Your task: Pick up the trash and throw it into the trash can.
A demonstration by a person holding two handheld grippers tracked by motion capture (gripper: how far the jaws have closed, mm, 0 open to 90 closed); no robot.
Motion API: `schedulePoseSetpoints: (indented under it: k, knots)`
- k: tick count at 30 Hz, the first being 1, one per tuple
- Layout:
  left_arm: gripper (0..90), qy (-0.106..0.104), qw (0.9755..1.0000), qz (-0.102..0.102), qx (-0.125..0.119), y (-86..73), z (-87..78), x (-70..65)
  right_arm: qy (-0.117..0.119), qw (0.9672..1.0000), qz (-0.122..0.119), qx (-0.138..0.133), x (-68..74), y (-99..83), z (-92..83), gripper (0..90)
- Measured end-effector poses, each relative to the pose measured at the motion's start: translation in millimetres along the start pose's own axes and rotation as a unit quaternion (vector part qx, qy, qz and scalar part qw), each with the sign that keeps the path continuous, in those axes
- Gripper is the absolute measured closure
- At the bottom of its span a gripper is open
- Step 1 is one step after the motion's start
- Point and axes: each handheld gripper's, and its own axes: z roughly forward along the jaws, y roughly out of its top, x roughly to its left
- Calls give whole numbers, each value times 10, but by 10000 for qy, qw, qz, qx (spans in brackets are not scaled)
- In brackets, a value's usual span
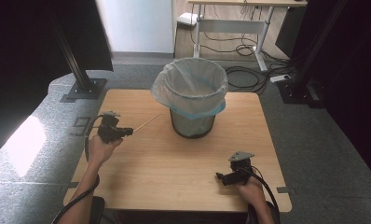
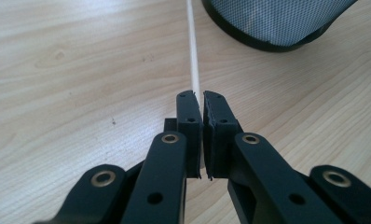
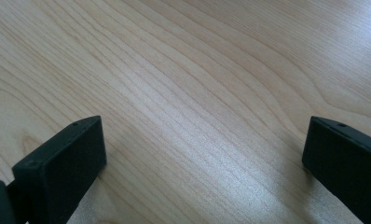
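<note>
A thin pale wooden stick (image 1: 146, 123) lies slanted toward the mesh waste bin (image 1: 193, 122), which is lined with a clear bag (image 1: 189, 84). My left gripper (image 1: 127, 132) is shut on the near end of the stick. In the left gripper view the stick (image 2: 193, 51) runs straight out from between the closed jaws (image 2: 202, 100) toward the bin's base (image 2: 277, 28). My right gripper (image 1: 219, 177) rests near the table's front right. Its jaws stand wide apart over bare wood (image 3: 197, 116) with nothing between them.
The bin stands at the middle back of the wooden table (image 1: 174, 158). Black frame posts (image 1: 76, 65) rise on the floor at both back corners. A desk with cables (image 1: 239, 42) is behind.
</note>
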Motion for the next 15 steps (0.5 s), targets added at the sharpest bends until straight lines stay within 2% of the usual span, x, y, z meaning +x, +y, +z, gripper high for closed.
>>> schedulePoseSetpoints:
  k: [6,8,15]
  knots:
    - [862,-55,9999,93,-30,225,-204,-34,0,10000,1,1,0,0,0,0]
    - [862,-50,9999,99,-26,255,-231,-41,-1,10000,0,1,0,0,0,0]
    - [863,93,9998,151,-81,496,-465,-44,0,10000,-3,1,0,0,0,0]
